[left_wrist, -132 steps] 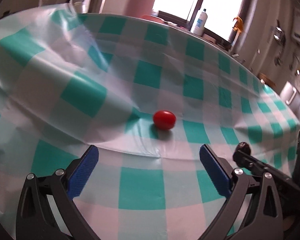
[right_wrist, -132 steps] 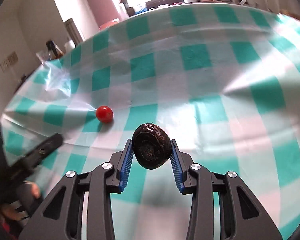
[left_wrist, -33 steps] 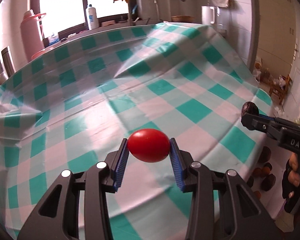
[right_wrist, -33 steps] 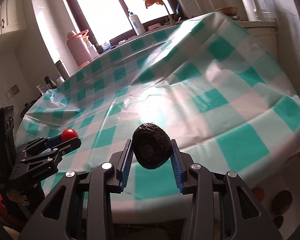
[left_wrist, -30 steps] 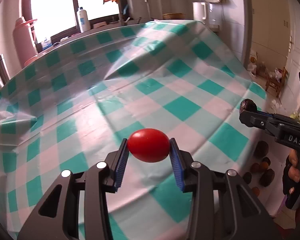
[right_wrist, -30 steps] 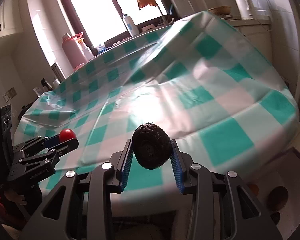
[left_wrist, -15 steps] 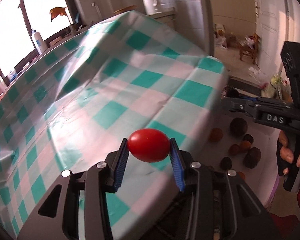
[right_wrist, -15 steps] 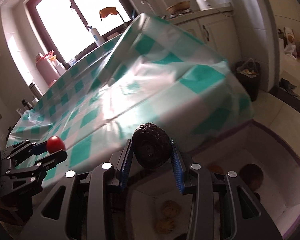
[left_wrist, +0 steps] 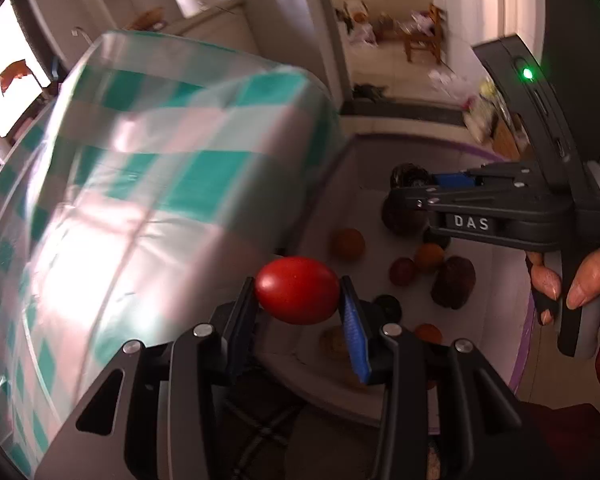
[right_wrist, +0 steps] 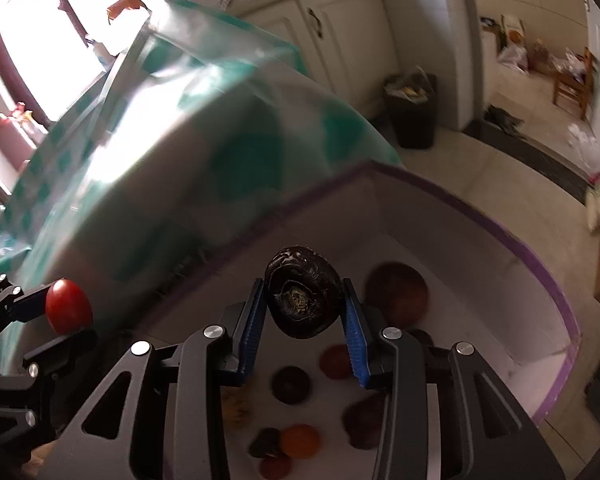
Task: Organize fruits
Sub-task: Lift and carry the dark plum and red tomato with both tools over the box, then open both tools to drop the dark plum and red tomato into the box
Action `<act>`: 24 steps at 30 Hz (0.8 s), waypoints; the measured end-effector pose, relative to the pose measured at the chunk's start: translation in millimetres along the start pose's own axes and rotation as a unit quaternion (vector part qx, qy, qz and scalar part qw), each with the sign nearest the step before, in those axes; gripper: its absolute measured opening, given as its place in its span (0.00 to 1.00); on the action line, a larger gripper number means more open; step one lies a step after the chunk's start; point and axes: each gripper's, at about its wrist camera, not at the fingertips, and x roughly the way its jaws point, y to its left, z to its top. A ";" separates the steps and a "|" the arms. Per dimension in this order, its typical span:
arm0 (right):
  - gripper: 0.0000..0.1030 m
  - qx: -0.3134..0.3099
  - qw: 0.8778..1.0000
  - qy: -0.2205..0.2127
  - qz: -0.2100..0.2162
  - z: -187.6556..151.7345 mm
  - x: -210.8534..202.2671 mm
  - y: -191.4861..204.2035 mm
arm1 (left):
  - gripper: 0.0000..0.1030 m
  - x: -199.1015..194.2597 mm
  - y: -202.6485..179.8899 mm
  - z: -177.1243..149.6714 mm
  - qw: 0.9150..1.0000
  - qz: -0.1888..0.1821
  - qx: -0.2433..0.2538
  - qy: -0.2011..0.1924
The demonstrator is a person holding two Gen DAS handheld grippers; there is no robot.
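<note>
- Left wrist view shows the left gripper [left_wrist: 300, 312] pinching a red tomato [left_wrist: 297, 290] between its blue pads; a second ago that tomato hung over the checked tablecloth [left_wrist: 148, 184], and now it hangs off the table's edge, just above the white bin [left_wrist: 518, 344] with the purple rim.
- Right wrist view shows the right gripper [right_wrist: 303, 320] pressed onto a dark wrinkled fruit [right_wrist: 302, 298], which has likewise travelled from over the cloth to directly above the bin's floor.
- Both carries look nearly done; by my judgement the remaining step is to lower a little and let go, the dark fruit first, since it is further over the opening.
- Counts: two grippers, each with one fruit; one tomato and one dark fruit in the air.
- Inside the bin the right wrist view gives about nine loose fruits [right_wrist: 396, 294], some brown, some dark, one orange; blur makes the exact number uncertain.
- One hand [left_wrist: 568, 280] of the person is visible on the right gripper's handle.
</note>
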 end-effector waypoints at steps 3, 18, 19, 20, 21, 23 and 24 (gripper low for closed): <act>0.37 0.001 1.000 0.015 -0.020 -5.1 7.5 -7.6 | 0.40 19.9 -8.5 2.4 1.000 -0.013 0.007 0.023; 0.37 -0.041 0.991 0.071 -0.103 -22.6 39.5 -20.6 | 0.40 93.8 -33.2 -17.2 0.995 -0.058 -0.014 0.076; 0.37 -0.040 0.991 0.072 -0.104 -22.2 40.0 -21.0 | 0.40 95.9 -33.8 -20.4 0.995 -0.056 -0.013 0.076; 0.37 -0.040 0.991 0.072 -0.106 -21.8 40.8 -21.1 | 0.40 97.6 -33.9 -22.4 0.995 -0.055 -0.014 0.077; 0.37 -0.042 0.990 0.075 -0.110 -21.7 42.4 -21.5 | 0.40 98.6 -32.6 -24.7 0.996 -0.053 -0.019 0.075; 0.37 -0.042 0.989 0.079 -0.115 -21.1 44.7 -20.5 | 0.40 98.0 -29.8 -26.1 0.996 -0.051 -0.028 0.068; 0.37 -0.042 0.989 0.080 -0.116 -21.0 45.2 -20.6 | 0.40 96.7 -26.2 -26.6 0.996 -0.054 -0.036 0.062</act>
